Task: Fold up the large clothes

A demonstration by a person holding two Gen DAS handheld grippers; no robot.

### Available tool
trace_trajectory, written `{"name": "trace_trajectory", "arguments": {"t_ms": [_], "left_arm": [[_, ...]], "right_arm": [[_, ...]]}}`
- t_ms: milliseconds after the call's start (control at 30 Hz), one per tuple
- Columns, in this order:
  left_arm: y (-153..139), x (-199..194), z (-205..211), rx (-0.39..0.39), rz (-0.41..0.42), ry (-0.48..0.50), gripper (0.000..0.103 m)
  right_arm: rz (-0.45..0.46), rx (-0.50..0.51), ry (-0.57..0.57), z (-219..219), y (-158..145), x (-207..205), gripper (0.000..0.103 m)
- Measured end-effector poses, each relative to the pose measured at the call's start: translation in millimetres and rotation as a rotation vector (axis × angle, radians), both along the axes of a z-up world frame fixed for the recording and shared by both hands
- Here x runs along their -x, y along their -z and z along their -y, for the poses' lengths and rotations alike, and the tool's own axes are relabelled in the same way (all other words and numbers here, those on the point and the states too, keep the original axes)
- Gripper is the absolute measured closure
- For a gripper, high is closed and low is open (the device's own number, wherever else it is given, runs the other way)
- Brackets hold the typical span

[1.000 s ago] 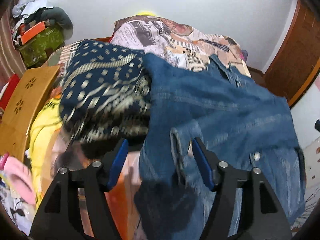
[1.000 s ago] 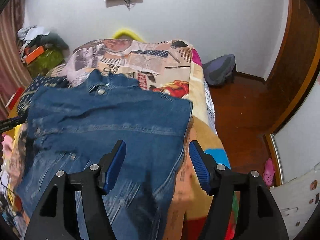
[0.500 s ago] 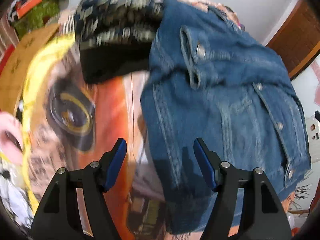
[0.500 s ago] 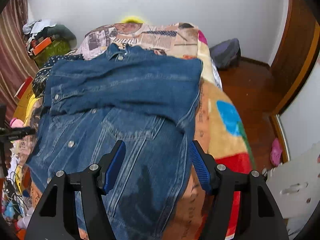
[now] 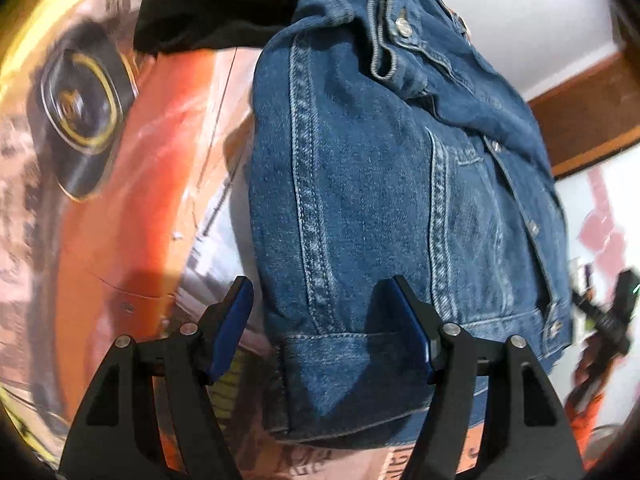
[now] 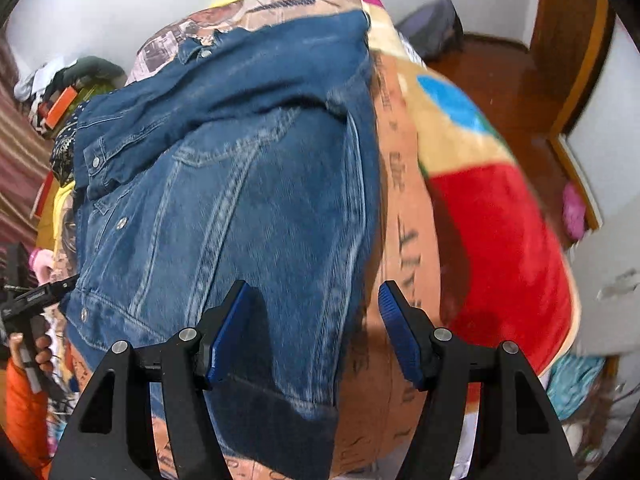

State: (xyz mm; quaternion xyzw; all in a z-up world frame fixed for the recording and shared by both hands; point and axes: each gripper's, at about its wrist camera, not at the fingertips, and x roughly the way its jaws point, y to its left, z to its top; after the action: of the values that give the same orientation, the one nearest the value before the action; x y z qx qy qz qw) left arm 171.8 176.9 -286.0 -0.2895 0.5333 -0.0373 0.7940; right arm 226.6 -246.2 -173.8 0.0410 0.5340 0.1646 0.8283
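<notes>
A blue denim jacket [image 5: 380, 184] lies on a bed, sleeves folded across its upper part. My left gripper [image 5: 324, 324] is open, its jaws astride the jacket's near left hem corner. In the right wrist view the jacket [image 6: 248, 184] fills the middle. My right gripper [image 6: 316, 328] is open, its jaws astride the jacket's near right hem corner. Neither gripper holds cloth.
The bed has a printed blanket [image 5: 120, 184] of orange, red and beige [image 6: 500, 240]. A dark patterned garment [image 5: 208, 4] lies past the jacket's left side. A cluttered pile [image 6: 64, 92] is at the far left; wooden floor [image 6: 508, 76] lies right of the bed.
Both grippers have moved down and back from over the jacket's middle to its near hem corners. The jacket now looms much closer in both views. Both grippers stayed open.
</notes>
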Motion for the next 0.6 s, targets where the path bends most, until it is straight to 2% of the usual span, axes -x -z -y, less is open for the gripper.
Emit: {"name": "trace_trajectory", "arguments": {"t_ms": [100,200,333,400,433,467,500,533,567,600], "left_arm": [[7,0,-5,0.062,0.003,-0.019,0.033],[4,2,-5,0.056,0.013,-0.019,0.033],[-6,1,3,0.021,0.03,0.007,0.046],[-12,-3,8,-0.01,0.037,0.024,0.054],[-18,-3,12,-0.049,0.041,0.034,0.062],[-22,-5,16,-0.08,0.044,0.041,0.073],[-26,-7,17,-0.102,0.045,0.043,0.081],[-29,-7,17,-0.105,0.047,0.042,0.084],[-37,-8,16,-0.085,0.06,0.037,0.092],[-44,-8,14,-0.061,0.077,0.035,0.094]], "right_arm": [[-0.001,-0.048,0.019,5,1,5,0.041],[-0.011,-0.114,0.028,7,2,6,0.038],[0.025,-0.089,-0.004,-6,-1,6,0.045],[0.029,-0.079,-0.022,-13,-1,4,0.057],[0.033,-0.082,-0.026,-14,-1,4,0.061],[0.037,-0.085,-0.03,-15,-1,3,0.071],[0.039,-0.088,-0.038,-17,-3,3,0.085],[0.042,-0.103,-0.044,-17,-6,2,0.091],[0.047,-0.134,-0.049,-16,-10,0,0.092],[0.055,-0.194,-0.059,-14,-18,-3,0.094]]}}
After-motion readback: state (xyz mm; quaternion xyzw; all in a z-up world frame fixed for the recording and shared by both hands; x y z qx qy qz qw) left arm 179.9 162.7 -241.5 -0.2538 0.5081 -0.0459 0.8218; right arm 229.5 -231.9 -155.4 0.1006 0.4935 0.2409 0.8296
